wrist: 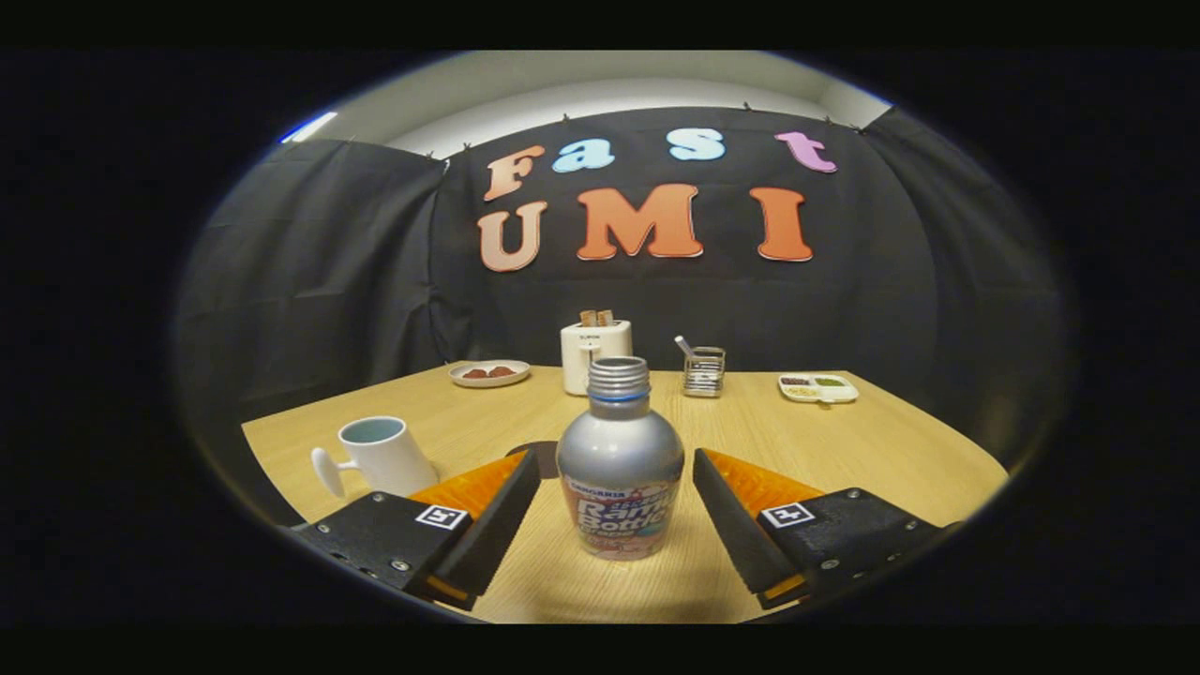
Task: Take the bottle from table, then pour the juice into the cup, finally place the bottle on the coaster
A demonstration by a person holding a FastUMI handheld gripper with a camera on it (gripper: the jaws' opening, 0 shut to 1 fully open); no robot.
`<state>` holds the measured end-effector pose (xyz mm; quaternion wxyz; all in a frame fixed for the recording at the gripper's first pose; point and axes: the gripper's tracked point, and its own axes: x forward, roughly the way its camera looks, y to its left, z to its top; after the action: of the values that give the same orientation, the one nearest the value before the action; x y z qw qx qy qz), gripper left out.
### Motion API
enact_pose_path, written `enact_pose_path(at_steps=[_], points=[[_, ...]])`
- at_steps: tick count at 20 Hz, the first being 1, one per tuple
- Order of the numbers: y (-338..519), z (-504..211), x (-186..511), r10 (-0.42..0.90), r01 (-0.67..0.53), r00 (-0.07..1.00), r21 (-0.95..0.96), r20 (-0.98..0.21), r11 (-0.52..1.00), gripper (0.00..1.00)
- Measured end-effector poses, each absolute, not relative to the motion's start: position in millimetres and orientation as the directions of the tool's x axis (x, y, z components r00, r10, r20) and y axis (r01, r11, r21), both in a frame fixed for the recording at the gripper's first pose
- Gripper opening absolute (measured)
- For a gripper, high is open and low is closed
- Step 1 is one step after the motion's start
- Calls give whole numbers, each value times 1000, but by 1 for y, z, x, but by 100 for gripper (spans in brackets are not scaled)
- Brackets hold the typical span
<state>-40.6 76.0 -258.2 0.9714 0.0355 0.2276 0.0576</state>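
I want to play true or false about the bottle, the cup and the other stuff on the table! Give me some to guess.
1. The bottle stands upright between the gripper fingers. True.
2. The fingers are squeezing the bottle. False: they are open, with a gap on each side of it.
3. The bottle has its cap on. False: the neck is open, with bare threads showing.
4. The white cup stands on the table beside one finger, its handle turned away from the bottle. True.
5. The toaster lies on its side. False: it stands upright beyond the bottle, with toast sticking out on top.
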Motion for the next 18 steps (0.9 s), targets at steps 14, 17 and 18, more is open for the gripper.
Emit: enact_pose_path(at_steps=[14, 17, 18], points=[[86, -286, -43, 97, -54, 847, 96, -522, 994, 79], [87, -276, -35, 70, -63, 858, 30, -509, 998, 79], [88, -272, -31, 63, -70, 862, 4, -502, 998, 79]])
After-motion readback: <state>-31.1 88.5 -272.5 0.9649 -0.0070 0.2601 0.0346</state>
